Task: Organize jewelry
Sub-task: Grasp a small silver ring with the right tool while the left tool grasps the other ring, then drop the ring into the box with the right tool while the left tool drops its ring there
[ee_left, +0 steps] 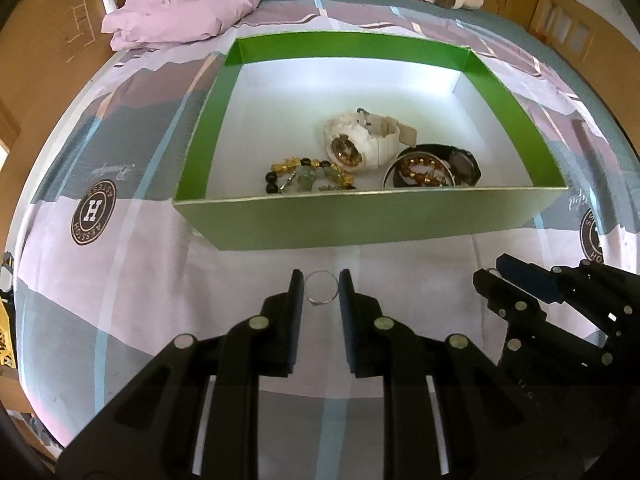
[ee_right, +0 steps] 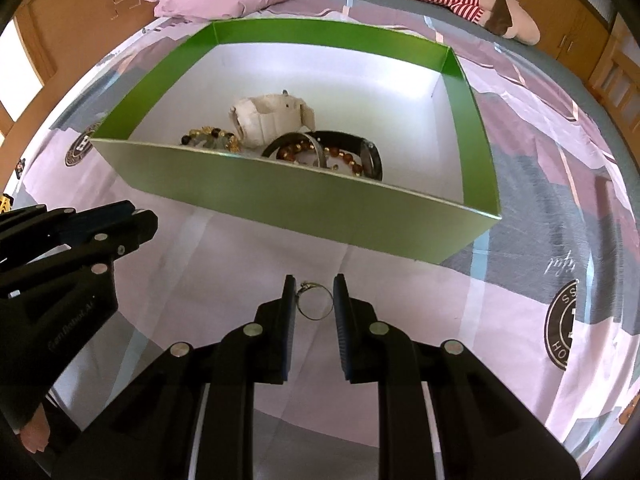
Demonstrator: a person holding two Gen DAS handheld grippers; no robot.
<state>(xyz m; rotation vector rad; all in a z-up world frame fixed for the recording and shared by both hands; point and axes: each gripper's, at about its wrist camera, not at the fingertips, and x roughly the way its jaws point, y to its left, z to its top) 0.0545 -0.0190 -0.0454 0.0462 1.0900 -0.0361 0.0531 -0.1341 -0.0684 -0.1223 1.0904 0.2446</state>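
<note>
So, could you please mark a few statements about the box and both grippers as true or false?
1. A white watch lies in the green box. True.
2. The left gripper is empty. False: the left ring sits between its fingers, touching both.
3. The box has a lid on. False: it is open.
4. A beaded bracelet lies beside the watch. True.
5. The right gripper holds the right ring inside the box. False: it is outside, in front of the near wall.
</note>
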